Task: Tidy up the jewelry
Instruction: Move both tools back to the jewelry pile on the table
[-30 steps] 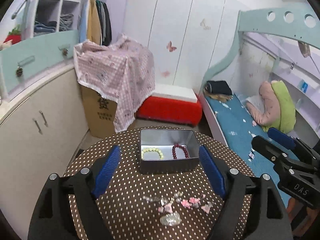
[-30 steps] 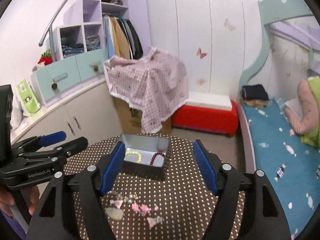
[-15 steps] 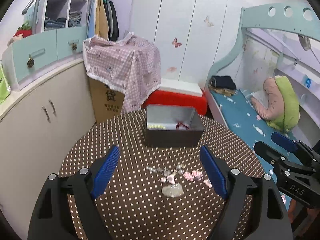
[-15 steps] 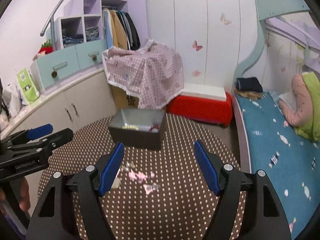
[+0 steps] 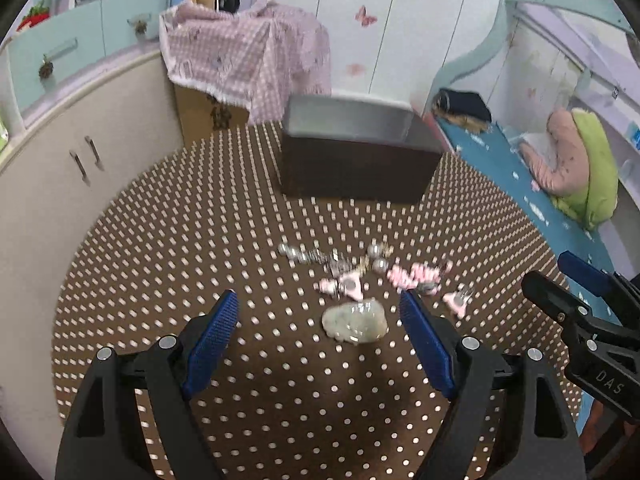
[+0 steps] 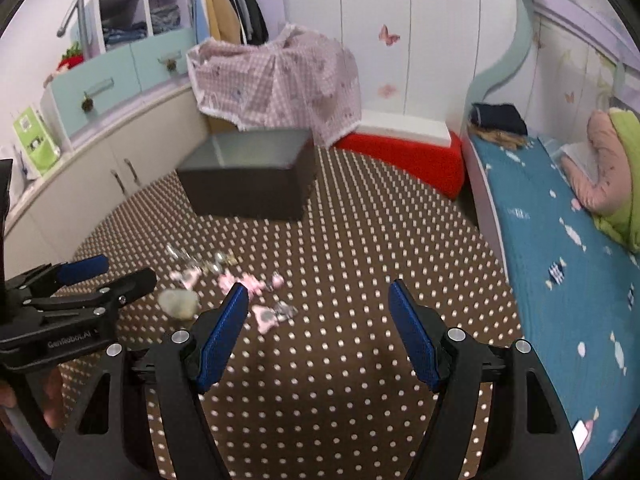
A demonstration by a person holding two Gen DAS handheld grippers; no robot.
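A dark open box [image 5: 356, 160] [image 6: 252, 176] stands at the far side of the round dotted table [image 5: 200, 240]; its contents are hidden from this low angle. Loose jewelry lies in the middle: a pale green jade pendant [image 5: 354, 322] [image 6: 178, 303], pink hair clips [image 5: 414, 274] [image 6: 264, 318] and silver pearl earrings [image 5: 308, 254] [image 6: 200, 260]. My left gripper [image 5: 320, 340] is open, low over the table, with the pendant lying between its fingers, untouched. My right gripper [image 6: 316, 332] is open just right of the clips and holds nothing.
A bed with a blue cover [image 6: 560, 264] runs along the table's right side. Cream cabinets [image 5: 80, 152] curve around the left. Behind the table are a cardboard box under a pink checked cloth [image 6: 276, 80] and a red stool [image 6: 404, 152].
Both grippers have sunk toward the table and tilted up, so the box's inside is no longer visible and the jewelry looks larger and nearer. Both stayed open.
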